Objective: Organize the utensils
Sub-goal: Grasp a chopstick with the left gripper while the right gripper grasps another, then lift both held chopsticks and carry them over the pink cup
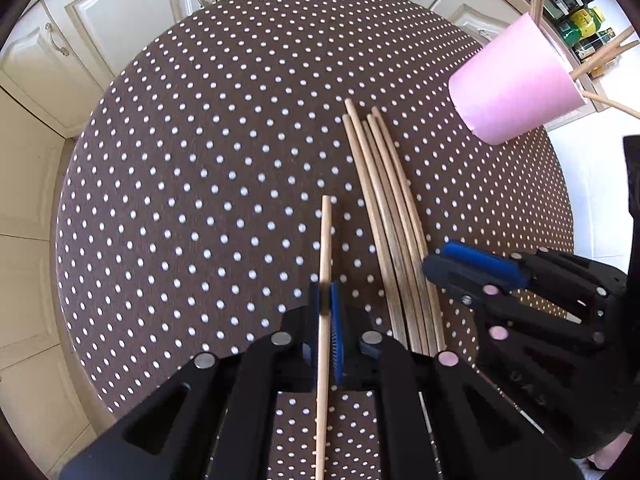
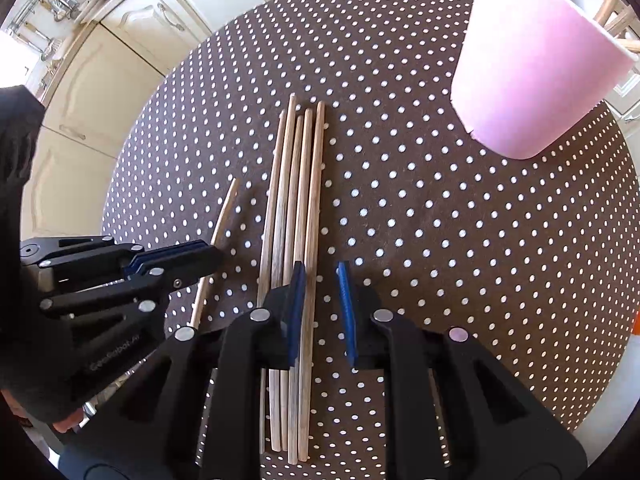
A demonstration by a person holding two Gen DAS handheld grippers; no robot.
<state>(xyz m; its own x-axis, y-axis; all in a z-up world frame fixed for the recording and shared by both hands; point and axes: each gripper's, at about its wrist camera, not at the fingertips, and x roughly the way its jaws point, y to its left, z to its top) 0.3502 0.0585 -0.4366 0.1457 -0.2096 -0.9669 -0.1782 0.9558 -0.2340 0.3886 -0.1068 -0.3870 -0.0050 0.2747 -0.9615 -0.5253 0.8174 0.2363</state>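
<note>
My left gripper (image 1: 325, 300) is shut on a single wooden chopstick (image 1: 325, 240), which points away from me just above the dotted cloth. To its right, several chopsticks (image 1: 384, 208) lie side by side in a bundle. My right gripper (image 2: 320, 276) hangs over the near part of this bundle (image 2: 292, 184), open. The bundle's rightmost stick runs between its blue pads, with a gap left on the right side. A pink cup (image 2: 532, 72) stands at the far right of the table with a few chopsticks (image 1: 600, 60) sticking out of it.
The round table (image 1: 200, 160) wears a brown cloth with white dots. Cream cabinet doors (image 1: 120, 20) surround its far side. A counter with bottles (image 1: 584, 20) lies beyond the cup. A dark sleeve (image 2: 16, 160) shows at the left edge.
</note>
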